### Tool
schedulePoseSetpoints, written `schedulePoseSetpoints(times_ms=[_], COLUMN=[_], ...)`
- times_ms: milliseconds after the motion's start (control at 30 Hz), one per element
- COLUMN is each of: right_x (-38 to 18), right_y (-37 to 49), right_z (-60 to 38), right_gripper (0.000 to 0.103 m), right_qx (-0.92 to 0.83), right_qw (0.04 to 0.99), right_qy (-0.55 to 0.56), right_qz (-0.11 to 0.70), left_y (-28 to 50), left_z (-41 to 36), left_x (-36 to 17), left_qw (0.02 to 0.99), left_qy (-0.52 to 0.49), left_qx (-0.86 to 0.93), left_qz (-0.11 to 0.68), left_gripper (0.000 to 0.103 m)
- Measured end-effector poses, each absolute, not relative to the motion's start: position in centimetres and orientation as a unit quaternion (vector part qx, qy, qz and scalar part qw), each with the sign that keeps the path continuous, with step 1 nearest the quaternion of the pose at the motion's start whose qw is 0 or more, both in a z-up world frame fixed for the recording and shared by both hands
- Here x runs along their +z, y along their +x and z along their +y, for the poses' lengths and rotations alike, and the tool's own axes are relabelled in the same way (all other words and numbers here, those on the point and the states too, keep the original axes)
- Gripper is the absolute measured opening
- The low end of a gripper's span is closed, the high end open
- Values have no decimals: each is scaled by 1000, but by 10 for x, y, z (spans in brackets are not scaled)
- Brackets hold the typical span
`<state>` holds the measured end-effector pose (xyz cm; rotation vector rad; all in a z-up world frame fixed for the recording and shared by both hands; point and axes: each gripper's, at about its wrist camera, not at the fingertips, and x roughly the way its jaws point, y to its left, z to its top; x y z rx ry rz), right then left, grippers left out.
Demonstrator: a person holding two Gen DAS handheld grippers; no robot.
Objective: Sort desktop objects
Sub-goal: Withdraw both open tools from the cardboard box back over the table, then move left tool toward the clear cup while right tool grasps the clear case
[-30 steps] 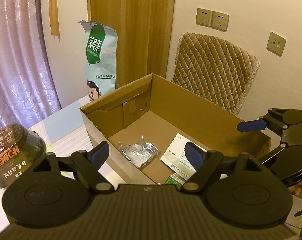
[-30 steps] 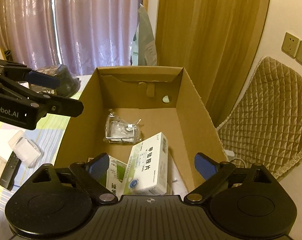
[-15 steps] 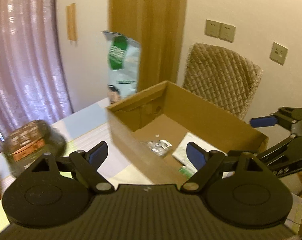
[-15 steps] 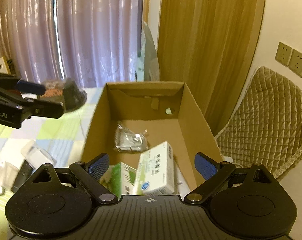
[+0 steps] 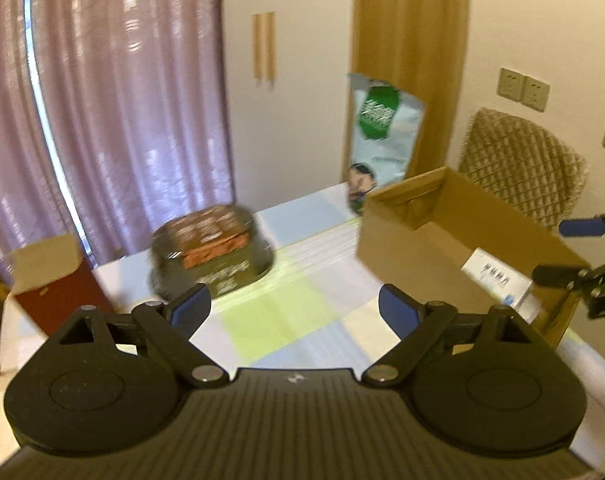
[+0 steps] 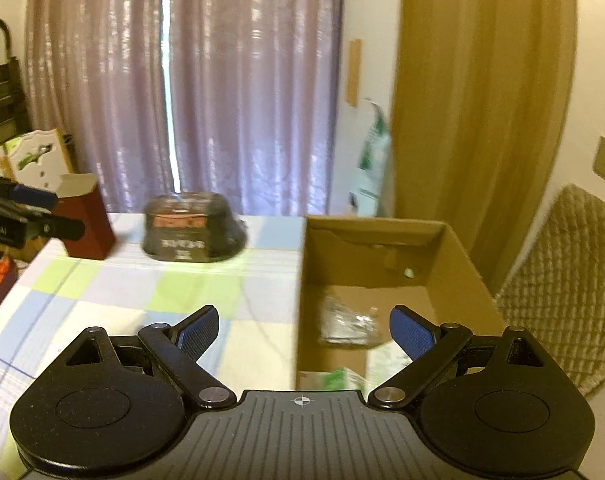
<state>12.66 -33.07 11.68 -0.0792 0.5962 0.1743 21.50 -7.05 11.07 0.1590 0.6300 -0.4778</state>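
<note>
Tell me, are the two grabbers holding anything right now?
No, nothing is held. The left gripper is open over the checked tablecloth, and the right gripper is open too, beside the cardboard box.

A bare stretch of counter [image 5: 278, 320] is being left between the dark packet [image 5: 212, 254] and the cardboard box [image 5: 406, 264], whose wall is blocking passage rightward.
</note>
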Motion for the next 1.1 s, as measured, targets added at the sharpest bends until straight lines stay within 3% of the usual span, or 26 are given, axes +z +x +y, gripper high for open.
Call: schedulePoseSetpoints(times_ms=[433, 1100], right_x=[94, 50], right_y=[124, 151], right_z=[-262, -225], right_gripper=[95, 95], right_qx=[174, 217], right_qw=[929, 884], right_qy=[-103, -165], right_qz=[312, 378], left_y=[171, 155], left_z=[5, 12], left_x=[69, 24], left_qw=[917, 892], left_qy=[74, 87], left_qx=[-159, -131], left_qz=[359, 423], left_gripper=[92, 92])
